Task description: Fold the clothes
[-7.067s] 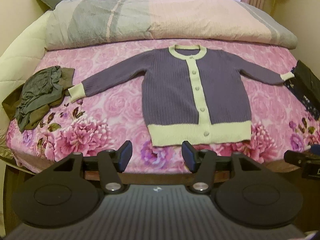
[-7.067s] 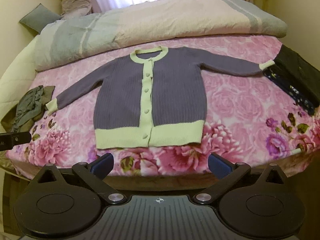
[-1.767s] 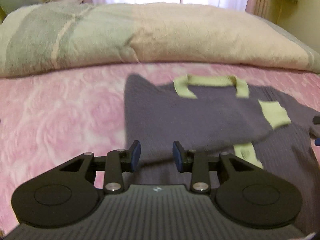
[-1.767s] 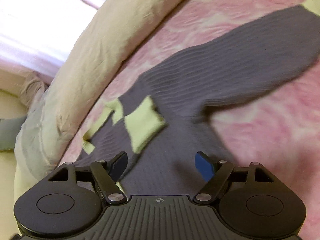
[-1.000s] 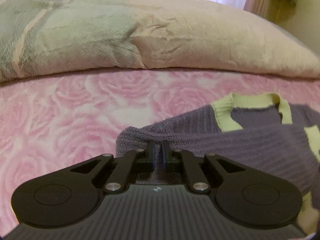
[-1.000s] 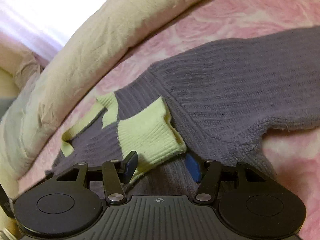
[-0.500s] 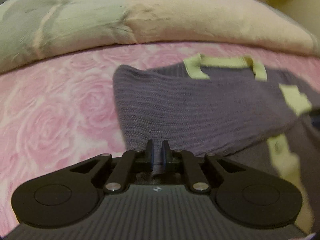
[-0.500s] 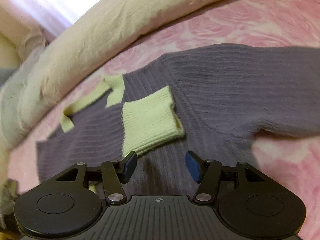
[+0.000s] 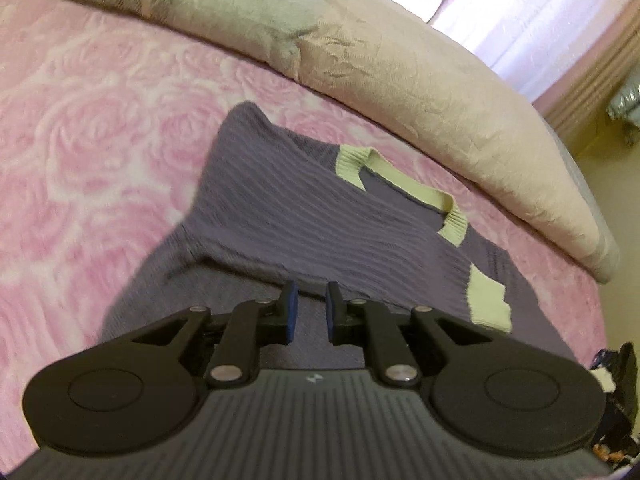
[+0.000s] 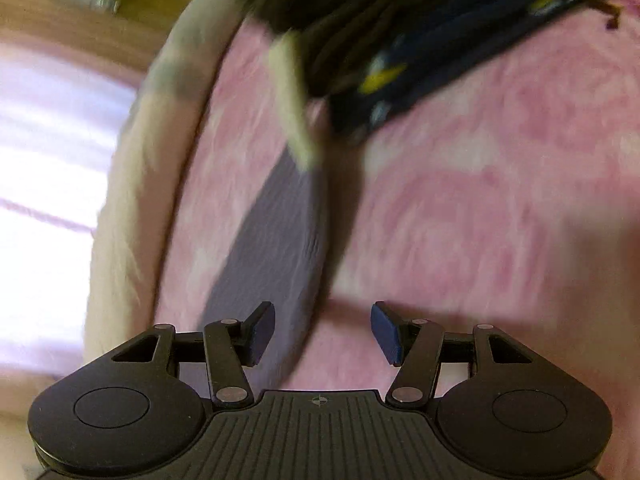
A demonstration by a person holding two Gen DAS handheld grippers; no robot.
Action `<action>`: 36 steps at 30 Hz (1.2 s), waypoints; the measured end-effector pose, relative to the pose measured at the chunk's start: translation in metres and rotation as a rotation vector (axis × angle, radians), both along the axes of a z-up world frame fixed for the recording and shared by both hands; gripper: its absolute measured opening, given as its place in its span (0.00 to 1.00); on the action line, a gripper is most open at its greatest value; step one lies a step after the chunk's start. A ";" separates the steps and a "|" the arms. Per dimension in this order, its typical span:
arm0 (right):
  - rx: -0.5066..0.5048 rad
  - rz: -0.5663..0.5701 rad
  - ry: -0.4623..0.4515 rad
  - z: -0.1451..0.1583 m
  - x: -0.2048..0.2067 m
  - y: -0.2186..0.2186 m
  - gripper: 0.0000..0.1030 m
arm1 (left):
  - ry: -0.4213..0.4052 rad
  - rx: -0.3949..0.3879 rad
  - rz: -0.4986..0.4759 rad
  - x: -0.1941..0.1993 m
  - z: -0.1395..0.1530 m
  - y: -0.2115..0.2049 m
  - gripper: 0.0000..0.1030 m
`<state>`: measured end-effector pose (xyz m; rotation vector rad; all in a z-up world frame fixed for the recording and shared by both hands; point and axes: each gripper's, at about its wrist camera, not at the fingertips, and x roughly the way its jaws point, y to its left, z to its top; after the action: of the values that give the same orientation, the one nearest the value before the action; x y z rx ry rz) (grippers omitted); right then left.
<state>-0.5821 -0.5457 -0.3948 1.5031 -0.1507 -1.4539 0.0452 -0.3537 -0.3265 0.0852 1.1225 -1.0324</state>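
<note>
Bed w/ pink rose-print cover [image 9: 92, 128]; rolled beige/grey-green duvet [image 9: 400, 60] along far side, bright curtained window [image 9: 532, 12] behind. Purple cardigan [image 9: 288, 216] flat on cover nr duvet, one sleeve folded across chest, green cuff [image 9: 486, 300] at rt, neckband [image 9: 404, 188] toward duvet.

Left gripper [image 9: 308, 312]: narrow gap betw pads, nothing held, over sleeve edge.

Right wrist view blurred: other sleeve [image 10: 276, 248] runs away from camera, cuff end by dark patterned cloth [image 10: 420, 40]. Right gripper [image 10: 324, 332]: jaws apart, empty.
</note>
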 end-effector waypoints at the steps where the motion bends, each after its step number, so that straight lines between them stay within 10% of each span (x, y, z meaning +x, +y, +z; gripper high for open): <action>1: -0.012 0.002 0.005 -0.001 -0.005 -0.005 0.56 | 0.008 0.002 0.005 -0.004 -0.001 0.000 0.10; 8: -0.049 0.077 0.040 -0.012 -0.005 -0.043 0.55 | 0.030 0.014 0.026 -0.015 -0.004 -0.001 0.10; 11: 0.027 0.105 0.101 -0.011 0.000 -0.064 0.09 | 0.040 0.017 0.039 -0.012 -0.004 0.005 0.10; 14: 0.053 0.171 0.223 0.010 0.020 -0.088 0.08 | 0.051 0.014 0.063 -0.005 -0.004 0.014 0.10; 20: -0.195 0.474 0.501 0.092 0.160 -0.103 0.08 | 0.086 -0.007 0.120 0.015 0.000 0.035 0.10; 27: -0.573 1.030 0.611 0.136 0.400 0.003 0.10 | 0.122 -0.025 0.187 0.041 0.001 0.057 0.10; 28: -0.585 1.132 0.619 0.129 0.427 0.018 0.35 | 0.126 -0.024 0.194 0.044 0.000 0.059 0.10; 29: -0.555 1.203 0.645 0.115 0.449 0.027 0.82 | 0.131 -0.024 0.200 0.048 0.000 0.061 0.10; 36: -0.355 1.347 0.898 0.038 0.451 0.072 0.90 | 0.144 -0.032 0.151 0.059 -0.011 0.046 0.16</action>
<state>-0.1310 -0.4738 -0.3572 0.2947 0.9257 -0.7357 0.1044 -0.3073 -0.3374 -0.0996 1.2233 -0.9316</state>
